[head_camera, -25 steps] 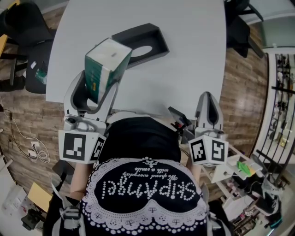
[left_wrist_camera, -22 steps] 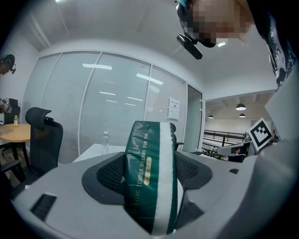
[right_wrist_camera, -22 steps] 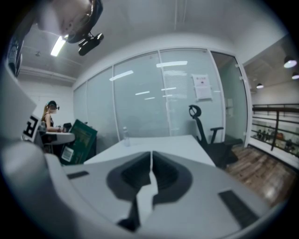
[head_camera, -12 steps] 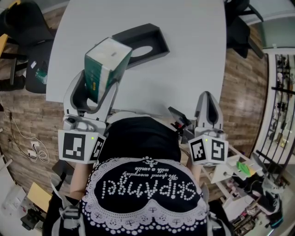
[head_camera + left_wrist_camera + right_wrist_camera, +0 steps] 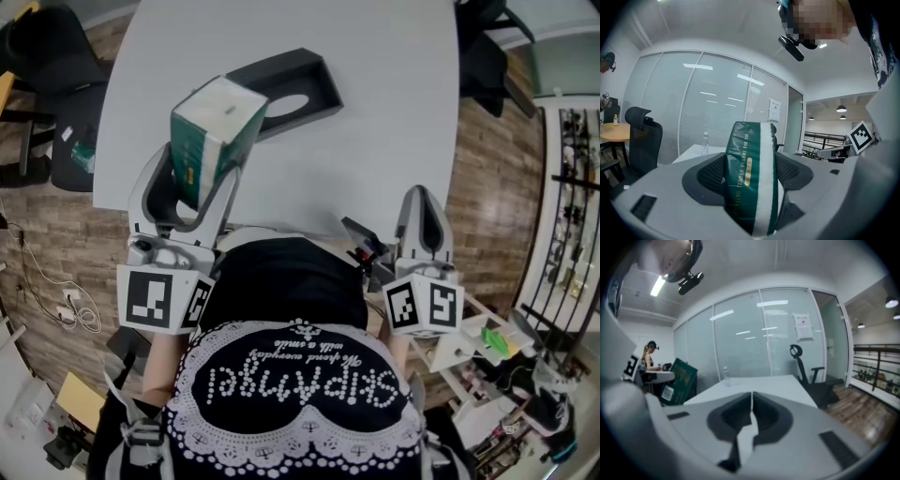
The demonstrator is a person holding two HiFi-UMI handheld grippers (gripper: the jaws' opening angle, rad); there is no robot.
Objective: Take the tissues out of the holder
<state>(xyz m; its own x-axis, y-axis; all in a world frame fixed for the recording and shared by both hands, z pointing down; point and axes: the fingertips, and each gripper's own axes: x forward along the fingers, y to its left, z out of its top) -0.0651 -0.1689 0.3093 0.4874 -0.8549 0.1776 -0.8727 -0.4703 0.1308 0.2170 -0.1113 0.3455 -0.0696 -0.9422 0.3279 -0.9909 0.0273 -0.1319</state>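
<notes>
Tissue pack gripped by the left gripper, clear of the holder.

The left gripper (image 5: 195, 176) is clenched on the green and white tissue pack (image 5: 214, 131), its two jaws pressing the pack's sides and holding it tilted above the near edge of the white table (image 5: 394, 112). Just behind and to the right of the pack, the dark grey holder (image 5: 291, 86) lies on the table, its oval opening showing. Further right, the right gripper (image 5: 424, 204) hangs off the table's near edge, jaws closed together with nothing between them.
</notes>
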